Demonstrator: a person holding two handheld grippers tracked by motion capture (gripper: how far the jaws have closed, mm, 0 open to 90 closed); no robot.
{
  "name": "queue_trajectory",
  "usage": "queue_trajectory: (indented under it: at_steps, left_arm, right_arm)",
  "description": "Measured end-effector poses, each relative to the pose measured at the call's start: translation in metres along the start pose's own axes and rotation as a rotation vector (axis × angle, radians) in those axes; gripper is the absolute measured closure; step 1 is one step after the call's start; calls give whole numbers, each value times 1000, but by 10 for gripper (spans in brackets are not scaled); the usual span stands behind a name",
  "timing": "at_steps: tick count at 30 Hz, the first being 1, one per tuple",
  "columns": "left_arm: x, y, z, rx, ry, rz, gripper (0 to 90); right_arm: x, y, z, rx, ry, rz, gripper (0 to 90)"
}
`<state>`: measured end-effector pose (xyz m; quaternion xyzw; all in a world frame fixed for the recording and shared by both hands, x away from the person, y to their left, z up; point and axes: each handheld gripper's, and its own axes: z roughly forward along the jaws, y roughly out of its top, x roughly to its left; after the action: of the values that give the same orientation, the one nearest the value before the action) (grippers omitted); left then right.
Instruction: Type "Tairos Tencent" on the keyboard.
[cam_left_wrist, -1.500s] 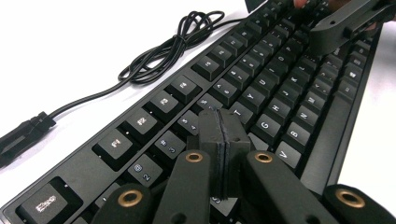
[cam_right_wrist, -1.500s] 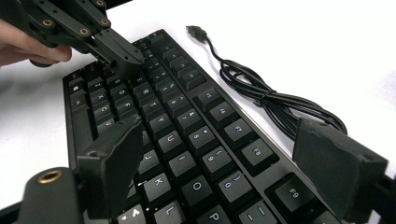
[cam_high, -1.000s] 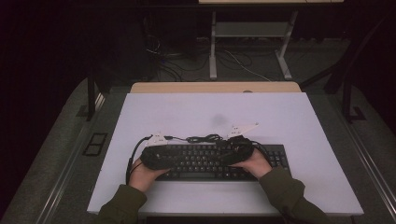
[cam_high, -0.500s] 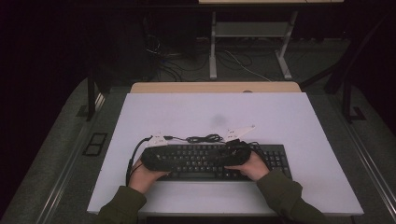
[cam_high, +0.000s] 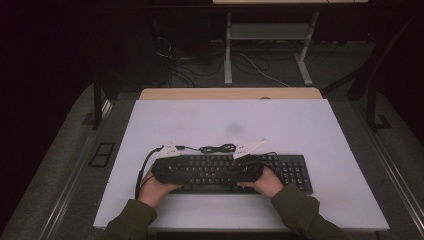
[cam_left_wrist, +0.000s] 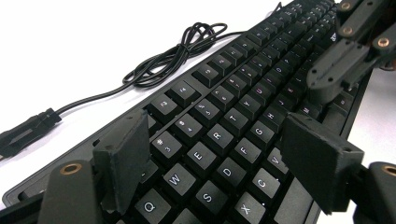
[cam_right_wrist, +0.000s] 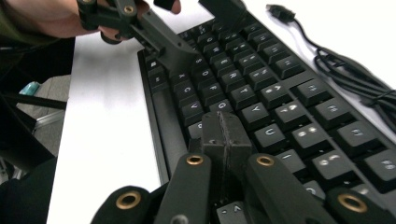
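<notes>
Since a second ago we have edged both grippers right over the keyboard (cam_high: 235, 170), left fingers (cam_left_wrist: 123, 163) spread, right fingers (cam_right_wrist: 224, 140) pressed together; it's rigid, best gripped by its edges.

High view looks down from above; both gripper views, close and facing each other, share the keyboard (cam_high: 235, 170).

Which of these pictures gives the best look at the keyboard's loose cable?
The left gripper view: the coiled cable lies sharp on the white table beside the keyboard, plug included. The high view shows the cable small, behind the keyboard. The right gripper view catches part of its coil and its plug at the edge.
</notes>
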<state>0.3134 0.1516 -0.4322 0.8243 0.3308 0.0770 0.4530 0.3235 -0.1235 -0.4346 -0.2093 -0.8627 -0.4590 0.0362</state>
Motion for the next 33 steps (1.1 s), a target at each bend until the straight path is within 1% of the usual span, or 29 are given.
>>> queue_trajectory:
  at_steps: [4,10,17,21,24,26,27,33]
  left_arm:
    - [0,0,1,0,-1,-1,224]
    - [0,0,1,0,-3,0,220]
    - [-1,-1,1,-2,-3,-2,214]
    - [0,-1,1,-1,-2,-2,214]
    - [0,-1,1,-1,-2,-2,214]
    - [-1,-1,1,-1,-2,-2,214]
    - [-1,-1,1,-1,-2,-2,214]
    - [-1,-1,1,-1,-1,0,214]
  right_arm:
    - [2,-1,4,17,3,-2,892]
    - [5,-1,8,28,-1,-7,891]
    - [6,-2,12,49,-13,-14,891]
    - [7,-2,13,49,-18,-20,891]
    - [7,-2,13,53,-20,-20,891]
    - [7,-3,15,66,-25,-17,891]
    - [7,-3,15,67,-18,-9,892]
    - [7,-2,15,68,-19,-9,892]
